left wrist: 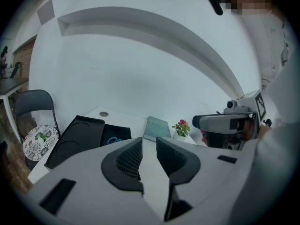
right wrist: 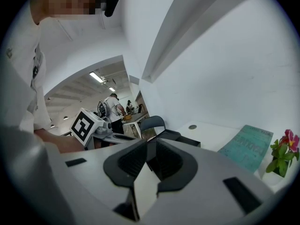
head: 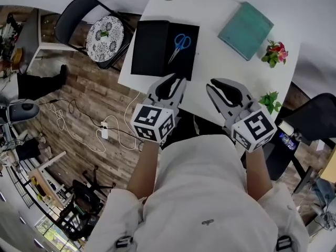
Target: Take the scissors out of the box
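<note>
Blue-handled scissors (head: 181,43) lie in the open black box (head: 190,62) on the white table (head: 210,62). The box's lid (head: 149,47) lies flat just to the left of it. My left gripper (head: 170,85) hovers at the table's near edge, just short of the box, with its jaws a little apart and nothing between them. In the left gripper view the left gripper (left wrist: 149,142) points past the scissors (left wrist: 112,140). My right gripper (head: 226,91) hangs to the right of the box, its jaws narrowly parted and empty. From the right gripper (right wrist: 151,144) the box (right wrist: 180,137) shows ahead.
A teal book (head: 245,30) lies at the table's far right, with a small pot of pink flowers (head: 274,53) and a green plant (head: 269,100) near the right edge. A chair with a patterned cushion (head: 105,38) stands left of the table. Cables run across the wooden floor (head: 100,130).
</note>
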Demonstrator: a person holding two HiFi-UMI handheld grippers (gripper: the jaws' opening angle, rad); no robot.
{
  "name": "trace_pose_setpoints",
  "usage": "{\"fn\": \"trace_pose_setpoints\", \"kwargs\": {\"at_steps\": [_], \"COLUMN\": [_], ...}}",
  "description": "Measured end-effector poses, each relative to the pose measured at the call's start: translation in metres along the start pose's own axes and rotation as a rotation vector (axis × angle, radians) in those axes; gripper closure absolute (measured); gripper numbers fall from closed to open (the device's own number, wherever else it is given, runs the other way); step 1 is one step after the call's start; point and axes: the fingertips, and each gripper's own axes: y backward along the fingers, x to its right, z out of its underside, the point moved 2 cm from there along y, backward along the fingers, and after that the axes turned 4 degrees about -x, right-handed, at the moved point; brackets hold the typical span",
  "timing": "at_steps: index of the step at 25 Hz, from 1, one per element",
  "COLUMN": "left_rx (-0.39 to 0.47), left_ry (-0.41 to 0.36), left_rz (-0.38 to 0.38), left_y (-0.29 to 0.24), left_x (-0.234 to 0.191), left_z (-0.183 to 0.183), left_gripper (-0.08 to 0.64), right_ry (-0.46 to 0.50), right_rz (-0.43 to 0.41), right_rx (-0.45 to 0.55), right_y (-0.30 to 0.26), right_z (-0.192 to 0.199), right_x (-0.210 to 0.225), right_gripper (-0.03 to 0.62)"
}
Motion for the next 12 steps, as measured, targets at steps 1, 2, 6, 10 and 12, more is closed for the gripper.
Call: {"fn": "trace_pose_setpoints", "kwargs": {"at_steps": [1,2,6,10,12], "left_rx": [-0.010,-0.021,-0.061,-0.097,-0.118], "left_ry": [-0.002,-0.005,-0.014,-0.027,-0.027], "left_rz": [0.001,0.002,0.005,0.006,0.003], "left_y": [-0.005,-0.010,-0.032,-0.052,-0.063], "left_x": [-0.002,-0.005,-0.017,-0.030,-0.038], "left_z": [0.000,0.001,-0.001,-0.003,-0.001], "left_gripper": [0.465,0.465,0.463,0.463,0.463], "right_ry": [-0.004,-0.009,-0.028,-0.040,-0.048], "right_rz": [0.007,0.015,0.055,0.089,0.105], "right_rx": [0.000,0.001,-0.002,0.000,0.000], "right_y": [0.000,0.000,-0.002,-0.006,-0.009], "right_z": [0.000,0.000,-0.002,-0.008,-0.010], "right_x": [0.002,0.004,0.014,0.022,0.025], "right_gripper": [0.526,0.526,0.526,0.526,0.526]}}
